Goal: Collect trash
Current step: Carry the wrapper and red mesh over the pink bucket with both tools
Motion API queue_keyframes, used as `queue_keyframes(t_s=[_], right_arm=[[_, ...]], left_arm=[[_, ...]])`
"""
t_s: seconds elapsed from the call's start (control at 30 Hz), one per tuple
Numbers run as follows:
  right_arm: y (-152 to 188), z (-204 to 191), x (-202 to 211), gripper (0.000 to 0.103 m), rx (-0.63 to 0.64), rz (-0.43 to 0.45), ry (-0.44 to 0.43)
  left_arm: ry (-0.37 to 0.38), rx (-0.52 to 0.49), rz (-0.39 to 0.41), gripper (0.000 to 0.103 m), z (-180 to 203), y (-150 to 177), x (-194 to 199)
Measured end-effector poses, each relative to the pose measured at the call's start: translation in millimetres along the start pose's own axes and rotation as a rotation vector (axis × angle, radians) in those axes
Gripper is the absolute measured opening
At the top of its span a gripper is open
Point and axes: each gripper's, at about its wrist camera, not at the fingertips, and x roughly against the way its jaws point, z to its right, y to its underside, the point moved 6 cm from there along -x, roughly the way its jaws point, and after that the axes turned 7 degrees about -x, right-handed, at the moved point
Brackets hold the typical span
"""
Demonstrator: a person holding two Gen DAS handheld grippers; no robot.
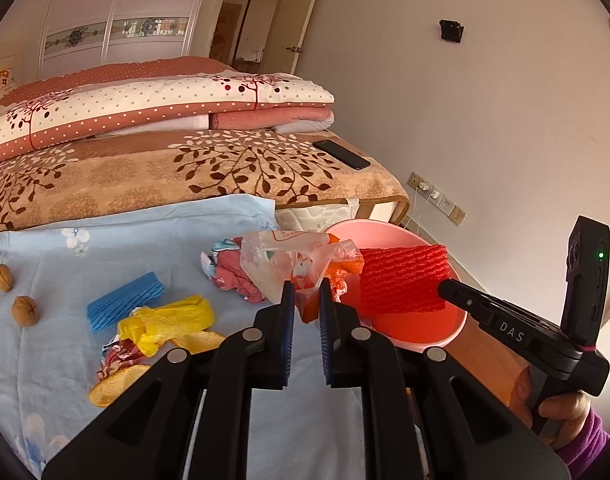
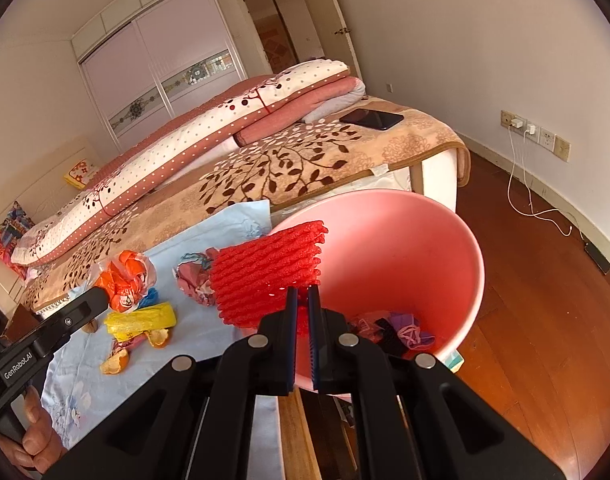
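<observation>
Red foam fruit netting [image 2: 265, 276], pinched at its near edge by the right gripper [image 2: 302, 300], hangs over the near-left rim of the pink bin [image 2: 479, 264], which already holds a few scraps at its bottom. Beside it, the left gripper [image 1: 306, 292] is clamped narrowly on a crumpled clear-and-orange plastic bag [image 1: 305, 264], lifted just left of the bin. Judging by this, both pieces are mid-delivery: the next move calls for carrying each a little farther over the bin's mouth and only then parting the jaws, so the light foam and film fall inside rather than onto the floor. Both grippers slant downward and forward, each held from below by a person's hand [image 1: 561, 412]. Blue netting [image 1: 125, 300], a yellow bag [image 1: 173, 322], orange peel [image 1: 113, 386] and two walnuts [image 1: 24, 310] lie uncollected on the pale blue cloth [image 1: 65, 360] to the left.
</observation>
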Motion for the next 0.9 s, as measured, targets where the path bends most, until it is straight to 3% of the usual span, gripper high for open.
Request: queue_keyframes(t_s=[0.47, 0.9], right_arm=[[-5, 42, 7, 0.005, -0.055, 0.024, 0.075], [-5, 58, 8, 0.005, -0.062, 0.031, 0.123]], left_arm=[[0.077, -0.059, -0.047, 0.011, 49, -1, -41], [0.12, -0.07, -0.116, 0.011, 68, 11, -71]])
